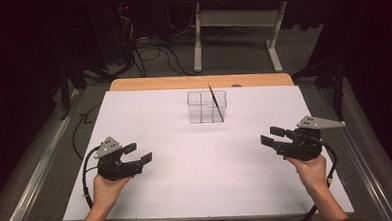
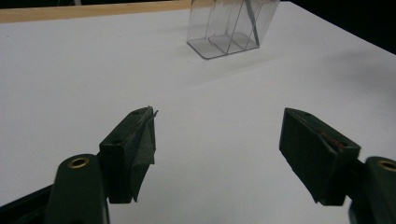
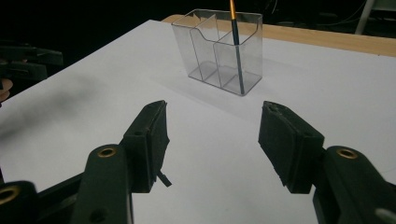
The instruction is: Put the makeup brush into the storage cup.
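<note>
White board (image 1: 187, 191) lies bare under both grippers; the left gripper (image 1: 138, 153) hangs low over its near left part with its jaws spread wide and nothing between them; the right gripper (image 1: 271, 136) sits opposite over the near right part, jaws likewise apart and empty, pointing inward toward the middle. Ahead of both, well beyond the fingertips and roughly midway between them, stands the clear plastic organizer (image 1: 207, 107), upright, split into compartments by thin walls; from the right gripper view it sits straight ahead and slightly left of centre (image 3: 219, 51). Inside it leans a slim brush (image 3: 236, 42) with a dark shaft and an orange upper part, its foot in the compartment nearest the right gripper's side, its top tilted past the rim. Farther still runs the wooden table edge (image 1: 198, 82).

The likely trouble is the organizer itself: it looks light and transparent, so a jaw reaching for the brush could clip a wall and tip or slide it; the thin, leaning shaft could also slip between wide pads if they close off-centre.
</note>
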`<move>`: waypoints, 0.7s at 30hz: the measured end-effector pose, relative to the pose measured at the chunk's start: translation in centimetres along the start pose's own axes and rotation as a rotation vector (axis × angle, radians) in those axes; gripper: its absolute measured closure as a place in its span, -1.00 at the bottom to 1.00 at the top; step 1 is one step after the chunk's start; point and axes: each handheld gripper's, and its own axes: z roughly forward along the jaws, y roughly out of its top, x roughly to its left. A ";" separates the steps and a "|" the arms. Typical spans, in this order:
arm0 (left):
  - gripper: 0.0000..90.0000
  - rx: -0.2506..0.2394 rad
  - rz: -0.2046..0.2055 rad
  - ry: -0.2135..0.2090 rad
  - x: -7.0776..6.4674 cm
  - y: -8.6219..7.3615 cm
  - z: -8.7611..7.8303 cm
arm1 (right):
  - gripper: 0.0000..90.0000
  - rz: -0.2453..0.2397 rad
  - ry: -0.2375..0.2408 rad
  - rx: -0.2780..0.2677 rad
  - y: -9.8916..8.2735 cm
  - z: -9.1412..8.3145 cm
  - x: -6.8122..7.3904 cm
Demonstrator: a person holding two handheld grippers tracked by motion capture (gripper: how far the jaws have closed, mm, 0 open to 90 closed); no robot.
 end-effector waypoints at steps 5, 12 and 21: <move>-0.40 0.001 -0.001 0.001 0.0 0.0 0.0 | -0.04 0.006 0.007 -0.002 -0.4 -0.3 0.1; -0.40 -0.003 -0.003 0.004 0.0 0.0 -0.1 | -0.04 0.020 0.017 -0.005 -1.1 -0.5 0.2; -0.40 -0.004 -0.004 0.004 0.1 0.0 -0.1 | -0.04 0.018 0.013 -0.002 -1.8 -0.6 0.4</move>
